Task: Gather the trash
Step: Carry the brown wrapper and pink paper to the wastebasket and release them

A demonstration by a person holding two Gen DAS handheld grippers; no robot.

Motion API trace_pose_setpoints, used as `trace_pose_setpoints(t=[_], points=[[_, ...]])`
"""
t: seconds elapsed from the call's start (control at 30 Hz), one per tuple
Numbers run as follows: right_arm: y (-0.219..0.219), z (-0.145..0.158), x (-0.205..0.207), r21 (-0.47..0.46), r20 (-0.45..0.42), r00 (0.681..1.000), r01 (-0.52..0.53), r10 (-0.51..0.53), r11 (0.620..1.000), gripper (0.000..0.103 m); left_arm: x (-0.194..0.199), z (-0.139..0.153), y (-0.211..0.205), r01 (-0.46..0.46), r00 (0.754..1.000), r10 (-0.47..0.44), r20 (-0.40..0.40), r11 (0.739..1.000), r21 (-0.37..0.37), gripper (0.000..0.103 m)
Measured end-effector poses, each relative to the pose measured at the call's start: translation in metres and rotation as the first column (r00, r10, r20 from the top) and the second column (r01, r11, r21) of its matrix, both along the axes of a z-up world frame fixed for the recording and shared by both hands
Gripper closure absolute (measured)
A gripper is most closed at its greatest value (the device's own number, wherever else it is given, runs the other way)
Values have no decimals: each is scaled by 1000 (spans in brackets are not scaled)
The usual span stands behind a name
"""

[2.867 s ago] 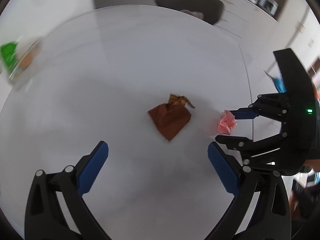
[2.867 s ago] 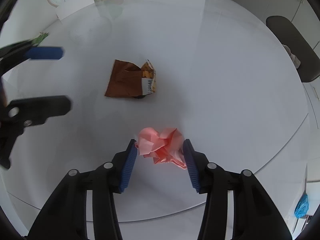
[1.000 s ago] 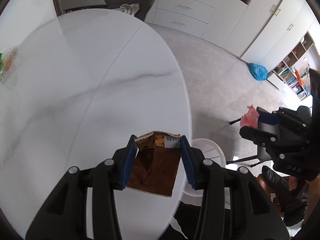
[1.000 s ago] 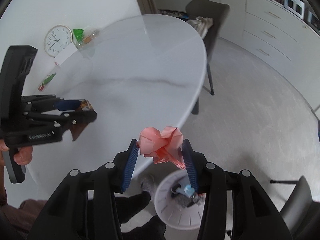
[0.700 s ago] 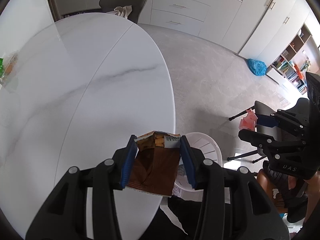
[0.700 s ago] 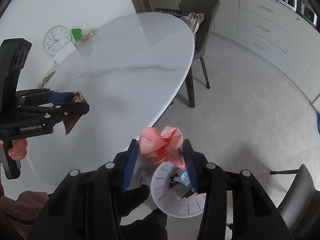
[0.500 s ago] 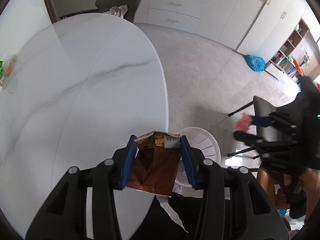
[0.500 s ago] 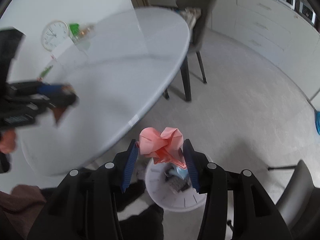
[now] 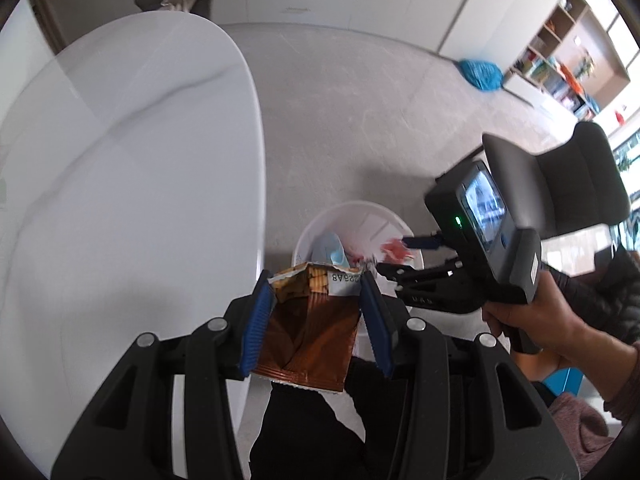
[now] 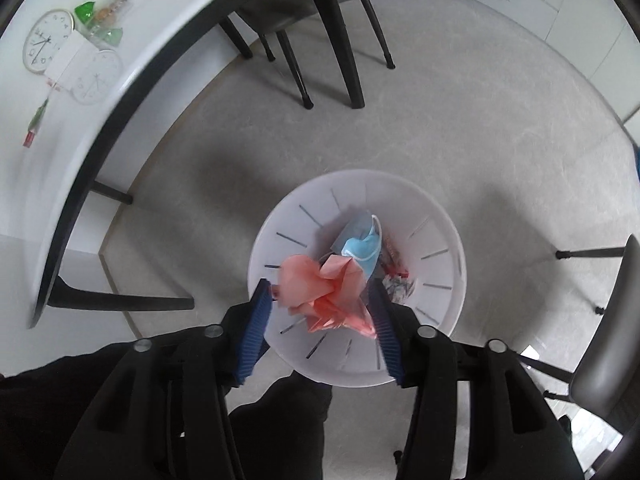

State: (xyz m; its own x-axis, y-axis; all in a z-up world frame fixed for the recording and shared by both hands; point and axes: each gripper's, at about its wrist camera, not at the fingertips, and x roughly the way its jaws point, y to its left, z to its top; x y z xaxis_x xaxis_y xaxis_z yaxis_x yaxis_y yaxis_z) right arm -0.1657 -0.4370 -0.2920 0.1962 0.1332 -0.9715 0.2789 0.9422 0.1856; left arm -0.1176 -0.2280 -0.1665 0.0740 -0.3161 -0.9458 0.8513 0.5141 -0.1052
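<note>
My left gripper (image 9: 316, 312) is shut on a brown snack wrapper (image 9: 308, 344) and holds it beside the table edge, just short of the white trash bin (image 9: 344, 216) on the floor. My right gripper (image 10: 322, 312) is shut on a crumpled pink paper (image 10: 320, 292) and holds it right above the bin (image 10: 440, 240). The bin holds a blue face mask (image 10: 362, 248) and small scraps. In the left wrist view the right gripper (image 9: 404, 256) reaches over the bin from the right with the pink paper (image 9: 394, 249).
The white oval table (image 9: 120, 160) is on the left; its edge (image 10: 84, 152) curves past in the right wrist view, with clocks (image 10: 44, 40) and green packets (image 10: 100, 12) on top. Dark chair legs (image 10: 332, 40) stand behind the bin. A grey chair (image 10: 604, 328) is at right.
Both grippers have moved off the table and down toward the bin. The right gripper now hangs over the bin with the pink paper. The left gripper has come close to the bin's rim.
</note>
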Motion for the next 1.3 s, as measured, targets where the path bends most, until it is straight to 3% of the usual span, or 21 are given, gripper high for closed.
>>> trace_pose_setpoints(t=[0.17,0.4,0.63,1.0,1.3], points=[[-12,8,-8,0,9,999,49,-49,999,31,-6,-11,-9,32,999,-32,-12,999,12,60],[-43,46,-34,-84,56,990,137,-133,987,19,-8,-23,-29,106,994,-106,-5,994,28,60],[-64,86,-63,-165,97,977,204,-190,965,7,-30,-67,-68,214,977,-212,-36,974,73,60],[-83,88,-81,-131,75,960,278,-270,952,6,-50,-151,-103,288,952,-265,-155,946,151,60],[-86,87,-83,-146,66,966,259,-252,955,6,-50,-160,-109,275,955,-249,-163,948,159,59]])
